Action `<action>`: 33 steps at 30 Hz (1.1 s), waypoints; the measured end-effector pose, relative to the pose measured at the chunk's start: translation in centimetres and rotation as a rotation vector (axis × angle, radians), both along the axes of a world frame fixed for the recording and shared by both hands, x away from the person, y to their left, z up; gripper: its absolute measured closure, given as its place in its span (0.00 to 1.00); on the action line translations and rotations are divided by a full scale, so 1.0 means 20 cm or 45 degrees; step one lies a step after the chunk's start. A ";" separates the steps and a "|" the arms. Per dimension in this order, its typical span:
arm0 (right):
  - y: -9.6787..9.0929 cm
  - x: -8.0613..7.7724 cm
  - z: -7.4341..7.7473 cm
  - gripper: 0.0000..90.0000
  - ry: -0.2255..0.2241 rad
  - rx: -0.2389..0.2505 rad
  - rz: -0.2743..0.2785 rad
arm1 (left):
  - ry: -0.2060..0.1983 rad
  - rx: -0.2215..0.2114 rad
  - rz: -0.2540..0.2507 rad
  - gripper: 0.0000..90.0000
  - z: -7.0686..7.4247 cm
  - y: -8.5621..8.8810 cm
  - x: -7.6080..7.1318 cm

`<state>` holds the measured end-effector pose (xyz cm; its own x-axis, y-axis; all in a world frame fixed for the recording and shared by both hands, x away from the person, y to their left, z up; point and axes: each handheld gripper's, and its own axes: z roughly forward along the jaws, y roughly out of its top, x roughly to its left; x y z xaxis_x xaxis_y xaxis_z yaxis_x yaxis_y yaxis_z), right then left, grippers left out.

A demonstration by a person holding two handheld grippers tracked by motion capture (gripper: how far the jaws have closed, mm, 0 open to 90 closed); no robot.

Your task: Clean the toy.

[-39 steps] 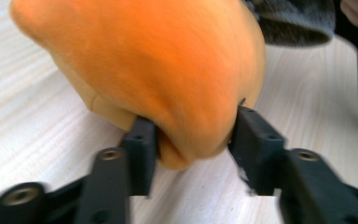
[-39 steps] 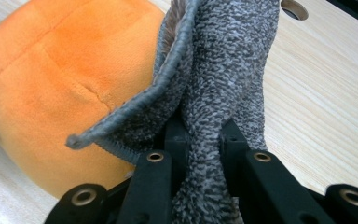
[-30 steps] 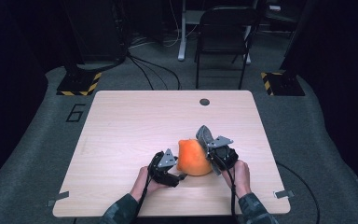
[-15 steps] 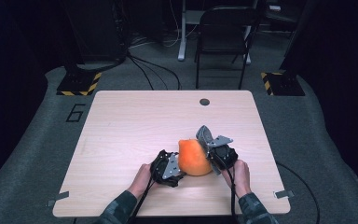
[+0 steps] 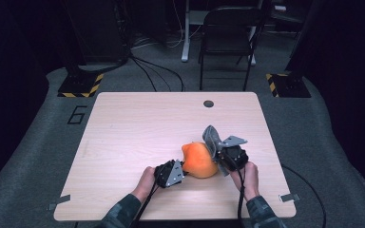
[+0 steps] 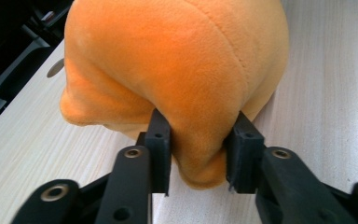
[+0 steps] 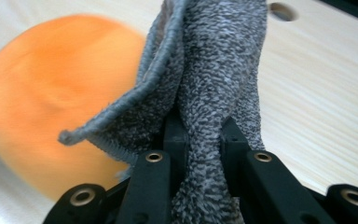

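Observation:
An orange plush toy (image 5: 199, 159) lies on the wooden table (image 5: 133, 128), near its front edge. My left gripper (image 5: 180, 169) meets the toy from the left. Its jaws have just been closing, and in the left gripper view they pinch a fold of the orange plush toy (image 6: 177, 60) between the pads of the left gripper (image 6: 198, 140). My right gripper (image 5: 221, 157) sits at the toy's right side, shut on a grey towelling cloth (image 5: 211, 137) that stands up out of its jaws. In the right gripper view the grey cloth (image 7: 219, 60) rises from the right gripper (image 7: 200, 135), with the orange toy (image 7: 51, 107) behind it at left.
A round cable hole (image 5: 208, 103) sits near the table's far edge. A dark folding chair (image 5: 228, 33) stands on the floor beyond the table. Yellow-and-black striped bases (image 5: 81, 85) flank the far corners.
My left gripper slid right up to the orange toy and its jaws closed on the plush. The right gripper and its grey cloth stayed put.

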<state>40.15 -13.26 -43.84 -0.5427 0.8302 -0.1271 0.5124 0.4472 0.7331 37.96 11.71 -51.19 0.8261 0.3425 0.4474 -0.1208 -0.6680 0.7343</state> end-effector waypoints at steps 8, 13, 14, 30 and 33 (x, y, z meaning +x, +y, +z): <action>-0.28 0.01 0.01 0.86 0.027 0.038 -0.199 | -0.002 -0.027 -0.007 0.84 -0.01 0.01 0.00; -0.28 0.04 -0.05 0.86 0.091 0.008 -0.217 | 0.016 -0.099 -0.025 0.86 -0.01 0.02 0.00; -0.28 0.05 -0.06 0.86 0.078 0.000 -0.212 | 0.028 -0.129 -0.027 0.87 -0.01 0.03 0.01; -0.32 0.01 0.07 0.86 0.005 0.045 -0.215 | 0.513 -0.447 0.066 0.88 0.29 0.04 -0.01; -0.30 -0.02 0.13 0.86 -0.029 0.065 -0.193 | 0.638 -0.508 0.162 0.88 0.30 0.05 0.00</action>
